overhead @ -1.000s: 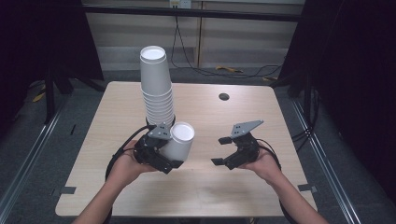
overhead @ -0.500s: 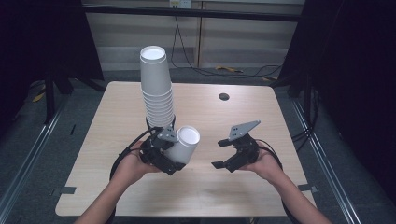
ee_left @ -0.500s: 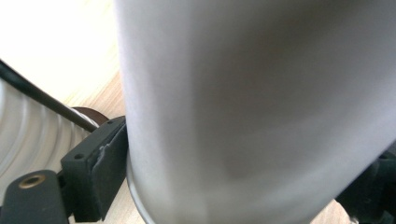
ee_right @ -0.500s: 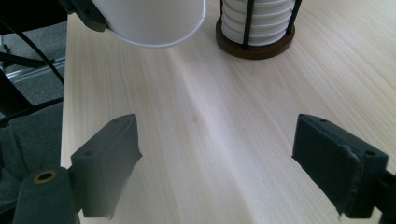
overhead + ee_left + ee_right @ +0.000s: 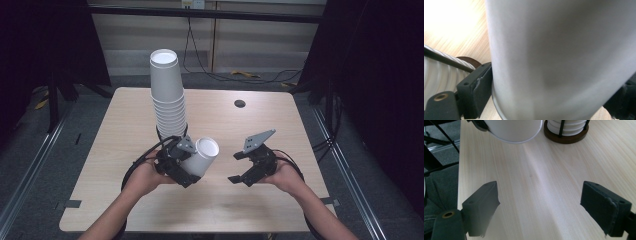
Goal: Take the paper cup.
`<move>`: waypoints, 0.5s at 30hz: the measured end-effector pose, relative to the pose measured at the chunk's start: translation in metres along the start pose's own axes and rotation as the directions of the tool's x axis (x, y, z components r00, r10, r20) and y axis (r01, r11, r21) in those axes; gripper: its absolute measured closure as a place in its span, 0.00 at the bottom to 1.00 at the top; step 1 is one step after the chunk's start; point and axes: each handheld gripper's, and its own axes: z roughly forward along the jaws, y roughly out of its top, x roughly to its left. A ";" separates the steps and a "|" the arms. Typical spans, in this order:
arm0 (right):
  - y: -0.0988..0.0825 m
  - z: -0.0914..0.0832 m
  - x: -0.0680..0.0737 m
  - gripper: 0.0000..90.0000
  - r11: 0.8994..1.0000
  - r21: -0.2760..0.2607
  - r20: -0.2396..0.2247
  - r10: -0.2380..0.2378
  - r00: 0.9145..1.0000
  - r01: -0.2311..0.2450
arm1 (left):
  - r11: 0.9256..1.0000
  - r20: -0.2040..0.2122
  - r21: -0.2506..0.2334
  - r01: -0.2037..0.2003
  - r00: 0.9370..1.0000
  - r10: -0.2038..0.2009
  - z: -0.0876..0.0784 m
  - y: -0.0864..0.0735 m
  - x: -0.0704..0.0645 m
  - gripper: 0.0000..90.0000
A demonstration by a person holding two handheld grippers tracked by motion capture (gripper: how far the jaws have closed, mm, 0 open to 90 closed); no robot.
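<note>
My left gripper [image 5: 192, 162] clamps a tilted white cup [image 5: 202, 156] beside the cup stack [image 5: 169, 100]; my right gripper [image 5: 239, 167] hangs with jaws spread above the bench [image 5: 280, 120].

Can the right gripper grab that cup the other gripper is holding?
Probably yes. The right gripper is open, and bare table lies between it and the white cup held tilted in the left gripper. Nothing blocks the way, and the cup's open end points toward it.

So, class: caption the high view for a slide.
Left gripper holds a cup beside the stack; right gripper open.
</note>
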 end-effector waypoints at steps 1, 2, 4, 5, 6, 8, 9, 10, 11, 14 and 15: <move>0.001 0.000 0.000 0.16 1.000 0.008 0.001 -0.003 1.000 0.003 | 1.000 0.001 0.009 -0.007 1.000 0.007 0.000 0.001 0.000 0.12; 0.001 0.000 0.000 0.16 1.000 0.012 0.001 -0.012 1.000 0.012 | 1.000 0.002 0.019 -0.015 1.000 0.015 0.001 0.002 0.000 0.12; 0.002 0.000 0.001 0.16 0.999 0.027 -0.004 -0.019 1.000 0.019 | 0.999 0.001 0.031 -0.019 1.000 0.019 0.003 0.003 0.000 0.12; 0.003 -0.001 0.001 0.16 0.999 0.031 -0.004 -0.023 1.000 0.023 | 0.999 0.002 0.036 -0.022 1.000 0.022 0.003 0.003 -0.001 0.12; 0.003 -0.001 0.002 0.16 0.999 0.038 -0.005 -0.025 1.000 0.025 | 0.999 0.004 0.036 -0.019 1.000 0.019 0.004 0.004 -0.001 0.12; 0.005 -0.001 0.002 0.16 0.998 0.061 -0.010 -0.033 0.999 0.034 | 0.998 0.005 0.050 -0.028 1.000 0.028 0.006 0.004 -0.002 0.12; 0.005 -0.001 0.003 0.16 0.997 0.073 -0.011 -0.039 0.999 0.039 | 0.997 0.008 0.061 -0.042 0.999 0.042 0.006 0.005 -0.001 0.12; 0.006 -0.001 0.003 0.16 0.996 0.079 -0.017 -0.041 0.999 0.043 | 0.998 0.006 0.058 -0.037 0.999 0.036 0.007 0.005 -0.002 0.12; 0.006 -0.001 0.003 0.16 0.995 0.084 -0.020 -0.049 0.999 0.050 | 0.998 0.007 0.060 -0.035 0.999 0.034 0.007 0.006 -0.002 0.12; 0.007 -0.001 0.004 0.16 0.994 0.099 -0.026 -0.055 0.998 0.057 | 0.997 0.009 0.068 -0.034 0.999 0.034 0.009 0.007 -0.003 0.12; 0.008 -0.001 0.004 0.16 0.992 0.104 -0.026 -0.066 0.997 0.069 | 0.997 0.009 0.072 -0.042 0.999 0.041 0.010 0.007 -0.002 0.12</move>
